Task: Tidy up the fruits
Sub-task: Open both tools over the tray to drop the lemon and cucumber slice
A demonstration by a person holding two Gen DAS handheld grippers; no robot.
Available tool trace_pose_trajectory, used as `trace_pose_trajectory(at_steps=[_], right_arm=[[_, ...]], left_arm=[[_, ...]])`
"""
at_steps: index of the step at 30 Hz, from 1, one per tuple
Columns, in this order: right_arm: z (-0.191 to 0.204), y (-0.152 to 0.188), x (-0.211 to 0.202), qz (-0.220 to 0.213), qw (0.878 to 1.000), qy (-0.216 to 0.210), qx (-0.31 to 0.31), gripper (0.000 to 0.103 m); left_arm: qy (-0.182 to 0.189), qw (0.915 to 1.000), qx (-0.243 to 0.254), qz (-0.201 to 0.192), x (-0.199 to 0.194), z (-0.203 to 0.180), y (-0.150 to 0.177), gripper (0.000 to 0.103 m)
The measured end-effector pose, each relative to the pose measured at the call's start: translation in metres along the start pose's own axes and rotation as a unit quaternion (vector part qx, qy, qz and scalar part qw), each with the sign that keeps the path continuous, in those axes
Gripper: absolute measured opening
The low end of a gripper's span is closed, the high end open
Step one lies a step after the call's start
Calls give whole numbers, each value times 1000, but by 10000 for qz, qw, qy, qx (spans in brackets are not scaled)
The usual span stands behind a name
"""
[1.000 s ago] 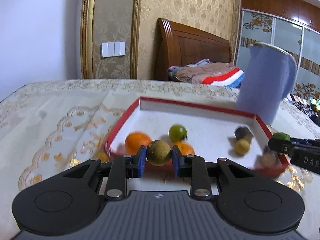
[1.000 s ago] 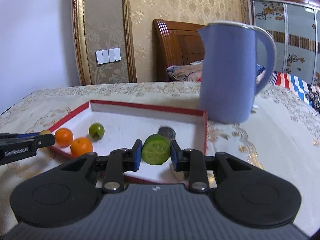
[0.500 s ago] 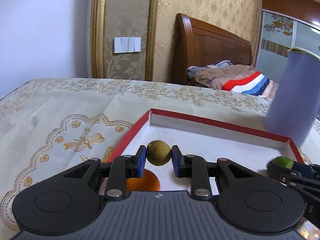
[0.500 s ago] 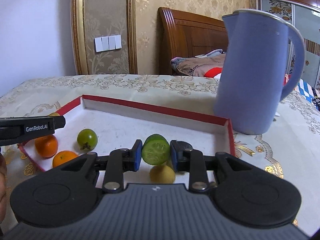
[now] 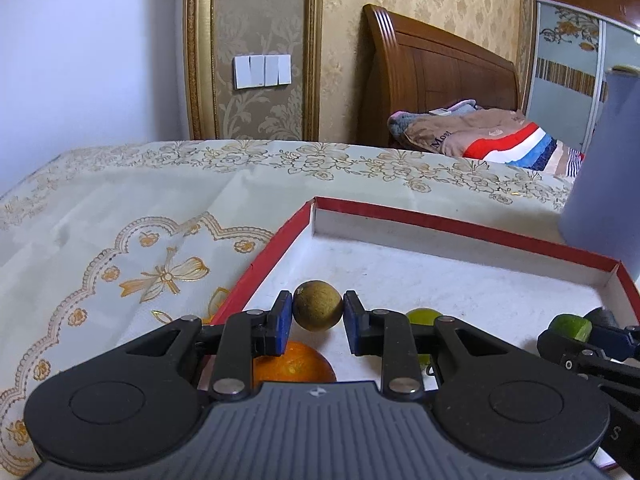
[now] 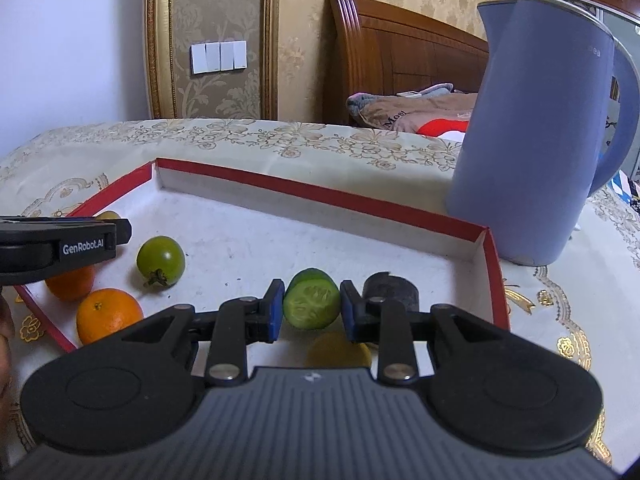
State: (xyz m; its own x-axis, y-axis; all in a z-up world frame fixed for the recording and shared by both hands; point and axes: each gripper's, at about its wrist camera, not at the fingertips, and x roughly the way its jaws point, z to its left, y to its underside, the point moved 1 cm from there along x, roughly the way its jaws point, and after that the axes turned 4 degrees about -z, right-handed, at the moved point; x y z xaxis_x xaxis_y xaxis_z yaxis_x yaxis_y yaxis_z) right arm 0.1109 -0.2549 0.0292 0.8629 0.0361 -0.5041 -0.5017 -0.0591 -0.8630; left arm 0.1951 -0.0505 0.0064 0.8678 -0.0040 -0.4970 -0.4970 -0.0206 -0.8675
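Note:
A shallow red-rimmed white tray [image 5: 472,232] [image 6: 320,196] lies on the patterned tablecloth. My left gripper [image 5: 318,314] is shut on a small round brown fruit [image 5: 318,311], held over the tray's left part, above an orange [image 5: 294,364] and beside a green tomato [image 5: 424,317]. My right gripper [image 6: 311,306] is shut on a cucumber piece [image 6: 311,303] over the tray's right part. Below it lie a yellow fruit [image 6: 338,354] and a dark lump [image 6: 394,286]. In the right wrist view a green tomato [image 6: 161,259] and two oranges [image 6: 108,314] sit at the tray's left.
A tall blue kettle [image 6: 536,136] stands just past the tray's right far corner. The tablecloth [image 5: 120,240] spreads to the left of the tray. A wooden bed headboard [image 5: 436,80] with folded blankets stands behind the table.
Both grippers moved forward and down over the tray, each still gripping its fruit; the tray and the kettle loom larger and the loose fruits have slipped beneath the jaws.

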Motion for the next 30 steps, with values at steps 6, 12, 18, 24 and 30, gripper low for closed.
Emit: trace_pose_trajectory(at_steps=[6, 12, 18, 24, 30], right_arm=[[1, 1, 1, 6, 10000, 1, -10, 29], [0, 2, -3, -63, 10000, 0, 8, 49], [-5, -1, -19, -338, 9993, -15, 130, 70], [-22, -4, -48, -760, 9961, 71, 451, 75], [-37, 1, -70, -887, 9935, 255, 660, 82]], left_arm=[[9, 10000, -23, -42, -1, 1, 1, 27], [31, 10000, -27, -64, -3, 3, 1, 42], [82, 9993, -110, -350, -16, 6, 0, 78], [27, 9983, -24, -585, -37, 11, 4, 78], [319, 9967, -311, -672, -68, 24, 15, 78]])
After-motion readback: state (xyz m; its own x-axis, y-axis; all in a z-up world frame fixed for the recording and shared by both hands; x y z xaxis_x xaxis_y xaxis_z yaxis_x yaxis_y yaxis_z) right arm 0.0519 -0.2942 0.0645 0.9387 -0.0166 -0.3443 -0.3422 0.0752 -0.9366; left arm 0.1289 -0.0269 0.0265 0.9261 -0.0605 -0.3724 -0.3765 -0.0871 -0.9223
